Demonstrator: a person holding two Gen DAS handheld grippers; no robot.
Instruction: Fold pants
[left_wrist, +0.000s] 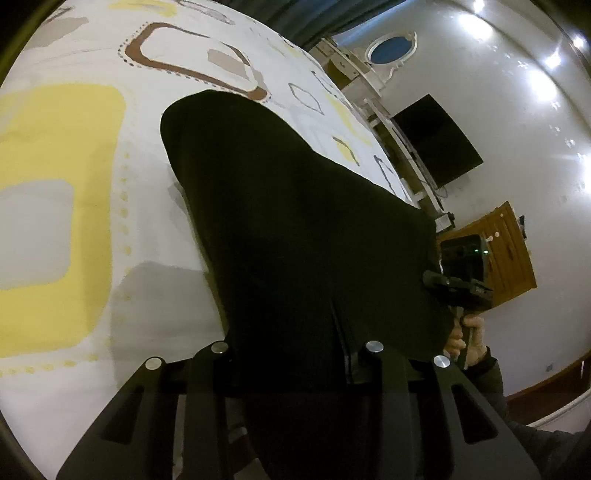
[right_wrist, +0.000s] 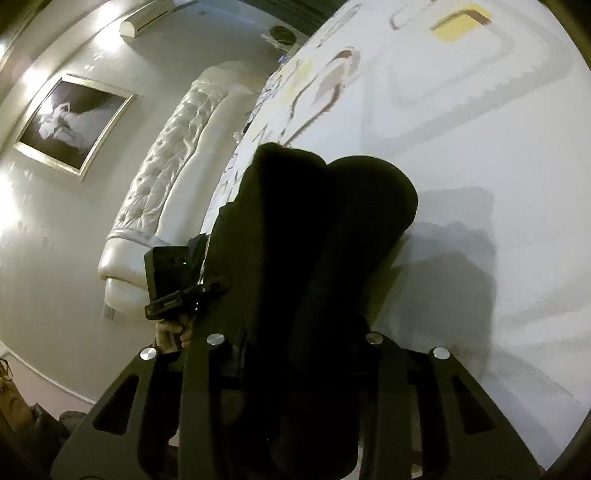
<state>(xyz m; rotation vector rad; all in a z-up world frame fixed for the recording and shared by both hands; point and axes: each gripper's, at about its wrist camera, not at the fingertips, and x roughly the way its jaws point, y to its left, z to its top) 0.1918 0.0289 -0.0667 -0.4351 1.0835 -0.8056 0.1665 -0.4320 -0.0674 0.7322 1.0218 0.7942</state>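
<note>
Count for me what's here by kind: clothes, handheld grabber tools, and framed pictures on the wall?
Black pants: 1
Handheld grippers: 2, the left gripper and the right gripper
Framed picture: 1
Total: 4

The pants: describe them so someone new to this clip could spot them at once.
Find the bed, spread with a white bedspread patterned in yellow and brown shapes. On it lie the pants, a solid black cloth mass running from the tongs up the bed. They are the only dark, unpatterned thing on that pale cover.

Pants on bed — headboard behind
</note>
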